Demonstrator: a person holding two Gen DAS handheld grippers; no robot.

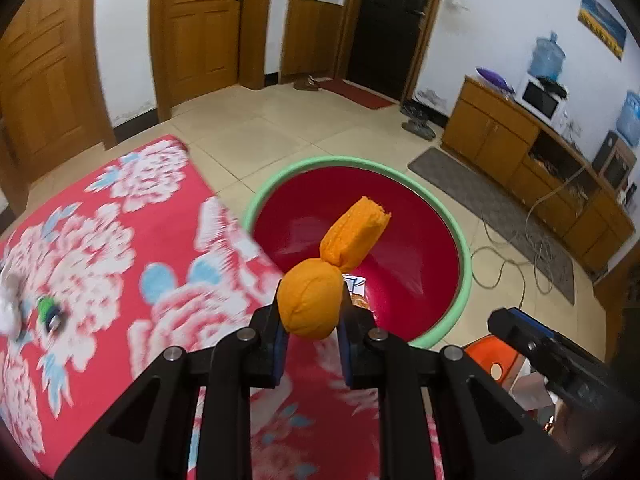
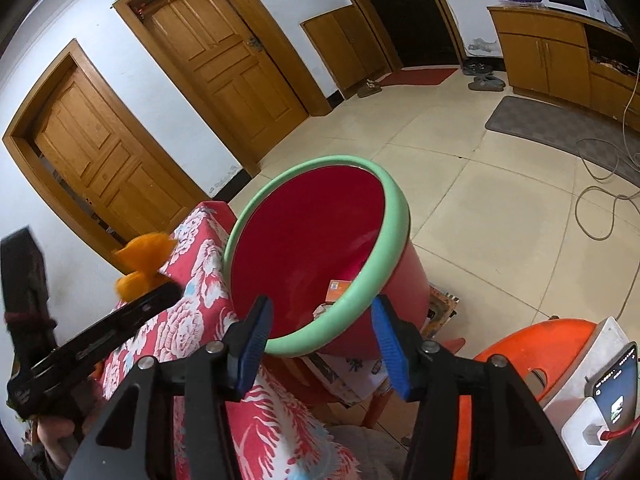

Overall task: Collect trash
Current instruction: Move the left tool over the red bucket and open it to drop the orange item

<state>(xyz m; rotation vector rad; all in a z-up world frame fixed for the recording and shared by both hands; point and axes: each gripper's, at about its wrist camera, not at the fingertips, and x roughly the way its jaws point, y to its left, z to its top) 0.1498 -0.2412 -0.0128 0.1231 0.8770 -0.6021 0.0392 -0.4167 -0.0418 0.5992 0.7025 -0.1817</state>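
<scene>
Left wrist view: my left claw [image 1: 310, 312] is clamped on an orange cloth bundle [image 1: 308, 302]. Both pads press its round lower lump, and its twisted upper end sticks up past the fingertips. The bundle hangs over the right edge of the table [image 1: 100, 248], which is covered by a red floral cloth. Beyond that edge stands a red bucket [image 1: 400, 248] with a green rim; from here the bundle overlaps the bucket's mouth. Scraps of packaging lie at the bucket's bottom. Near the left edge of the table I see a white wad [image 1: 8, 300] and a small green-and-dark item [image 1: 50, 310], both blurred. My right claw [image 1: 520, 336] enters at lower right.

Right wrist view: my right claw [image 2: 322, 344] stands open with nothing pressed between its blue pads [image 2: 252, 340]; the near rim of the bucket [image 2: 312, 248] shows in the gap. The left claw [image 2: 160, 292] holds the bundle [image 2: 140, 264] at far left, above the table [image 2: 192, 320] corner beside the bucket.
</scene>
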